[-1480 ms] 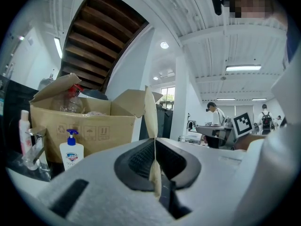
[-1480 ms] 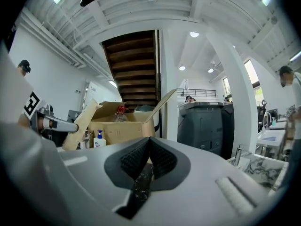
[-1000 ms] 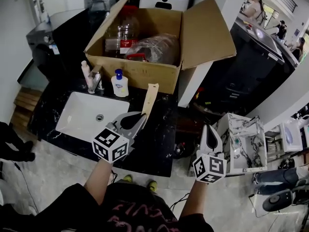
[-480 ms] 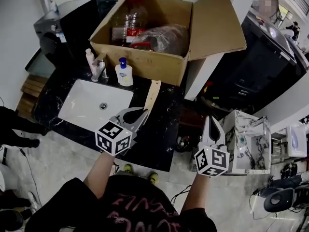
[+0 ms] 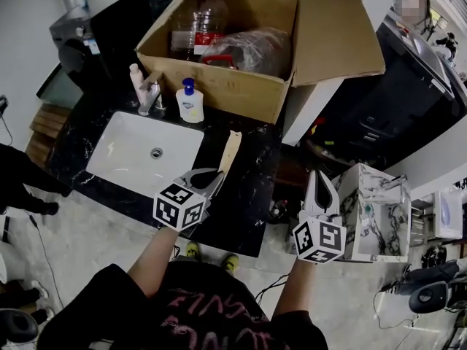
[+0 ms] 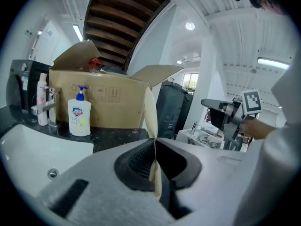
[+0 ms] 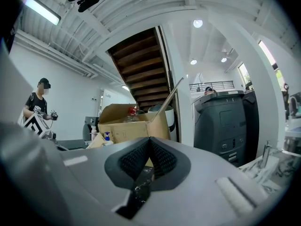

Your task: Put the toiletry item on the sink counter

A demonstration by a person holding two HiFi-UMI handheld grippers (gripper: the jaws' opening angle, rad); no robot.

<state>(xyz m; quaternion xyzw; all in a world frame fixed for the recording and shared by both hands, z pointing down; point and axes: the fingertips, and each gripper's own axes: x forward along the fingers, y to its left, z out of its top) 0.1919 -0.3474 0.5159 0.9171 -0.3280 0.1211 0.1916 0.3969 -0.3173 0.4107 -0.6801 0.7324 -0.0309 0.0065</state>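
The left gripper (image 5: 213, 180) is clenched on the near end of a long, flat, pale beige strip (image 5: 229, 152). In the left gripper view the strip (image 6: 150, 114) shows edge-on, pinched where the two dark ribbed pads of the left gripper (image 6: 154, 142) meet, and runs straight ahead from the jaws. It is held over the black marbled counter (image 5: 248, 199), pointing at the open brown cardboard box (image 5: 237, 93) that stands beyond the gripper; I cannot tell whether its far end touches the counter. To the left of this gripper lies the white rectangular sink basin (image 5: 128, 155), sunk into the counter. Ahead and to the left, in front of the box wall, stands a white soap bottle with a blue pump (image 5: 190, 102), and further left a metal tap (image 5: 152, 93) with a slim pink bottle (image 5: 136, 83) just beside it. The box holds a crumpled clear plastic bag (image 5: 252, 49) and clear bottles with red labels (image 5: 195, 29). The right gripper (image 5: 319, 176) hangs well to the right of the left one, past the counter's edge, with a white marble-patterned open cabinet (image 5: 372, 214) just to its right. Its jaws are pressed together with nothing between them — the right gripper view shows the right gripper (image 7: 147, 142) with pads meeting in a closed seam.
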